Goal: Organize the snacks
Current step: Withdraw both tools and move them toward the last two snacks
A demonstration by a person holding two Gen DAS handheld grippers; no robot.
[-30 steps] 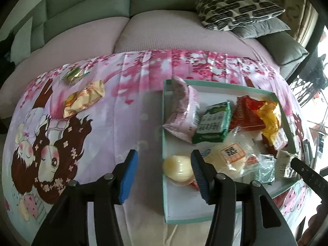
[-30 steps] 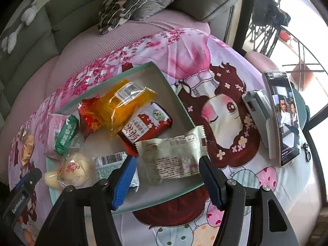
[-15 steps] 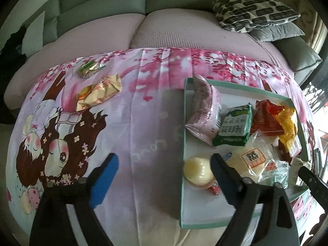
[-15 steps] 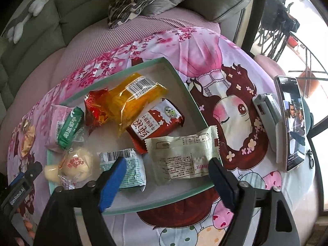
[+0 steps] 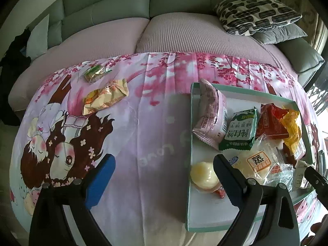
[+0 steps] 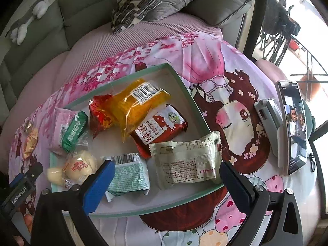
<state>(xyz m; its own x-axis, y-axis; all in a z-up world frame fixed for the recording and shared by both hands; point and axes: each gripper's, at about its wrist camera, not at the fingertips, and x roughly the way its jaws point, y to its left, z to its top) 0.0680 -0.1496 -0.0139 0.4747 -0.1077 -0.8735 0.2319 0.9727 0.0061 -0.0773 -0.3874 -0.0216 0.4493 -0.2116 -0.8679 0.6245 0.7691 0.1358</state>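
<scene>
A teal-rimmed white tray [image 5: 191, 123] on the pink cartoon cloth holds several snack packets. Among them are a pink packet [image 5: 211, 114], a green biscuit packet [image 5: 239, 132] and a round yellow pastry [image 5: 204, 174]. Two snacks lie loose on the cloth far left of the tray: a yellow packet [image 5: 105, 98] and a small green one [image 5: 96, 72]. My left gripper [image 5: 163, 162] hangs open over the cloth by the tray's left rim, empty. My right gripper [image 6: 166, 167] hovers over the tray's [image 6: 190, 100] near side. Its jaws are opening, clear of the pale green packet [image 6: 186, 162] and teal packet [image 6: 129, 174] below.
A phone [image 6: 293, 127] leans on a silver stand [image 6: 268, 119] at the table's right edge. Behind the table runs a grey sofa with a pink cover and a black-and-white cushion [image 5: 256, 12]. Bare cloth lies between the loose snacks and the tray.
Both grippers' jaws have spread from about half open to wide. The left wrist view has swung slightly to the left. No snack has moved.
</scene>
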